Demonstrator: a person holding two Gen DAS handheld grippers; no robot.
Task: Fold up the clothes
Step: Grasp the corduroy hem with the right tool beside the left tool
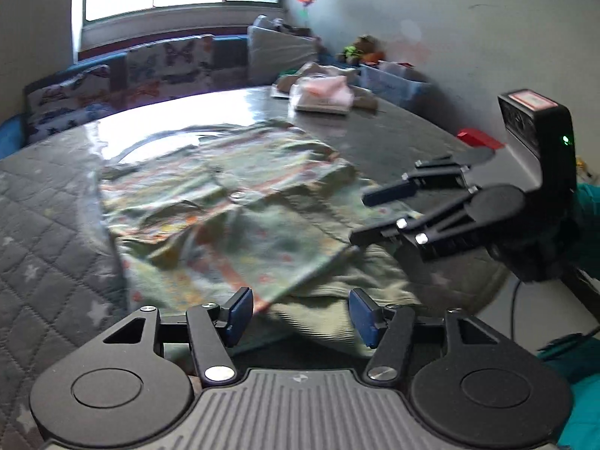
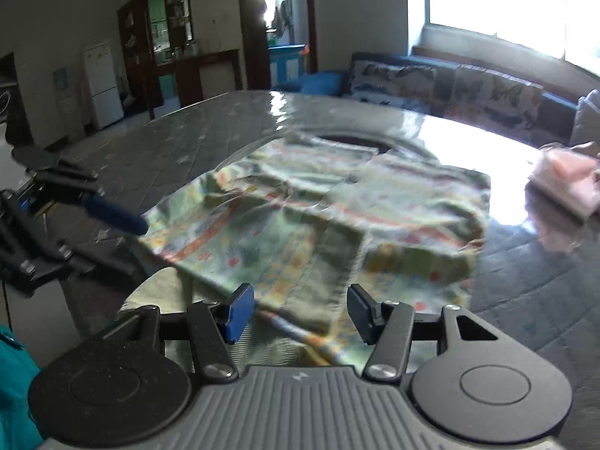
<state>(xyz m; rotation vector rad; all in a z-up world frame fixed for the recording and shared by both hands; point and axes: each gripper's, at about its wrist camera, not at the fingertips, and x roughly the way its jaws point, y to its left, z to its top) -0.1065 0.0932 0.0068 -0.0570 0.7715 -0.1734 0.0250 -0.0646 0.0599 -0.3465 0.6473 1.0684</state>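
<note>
A pale green patterned garment (image 1: 232,225) lies crumpled and partly folded on the grey quilted table (image 1: 56,225). My left gripper (image 1: 300,313) is open just above its near edge, with nothing between the blue pads. My right gripper (image 1: 365,217) shows at the right in the left wrist view, open over the garment's right side. In the right wrist view the same garment (image 2: 318,225) fills the middle, my right gripper (image 2: 300,313) is open above its near edge, and the left gripper (image 2: 116,217) reaches in from the left.
A stack of folded pink and white clothes (image 1: 324,93) sits at the table's far right; it also shows in the right wrist view (image 2: 566,176). A red block (image 1: 480,138) lies near the right edge. A butterfly-print sofa (image 1: 131,78) and a window stand behind.
</note>
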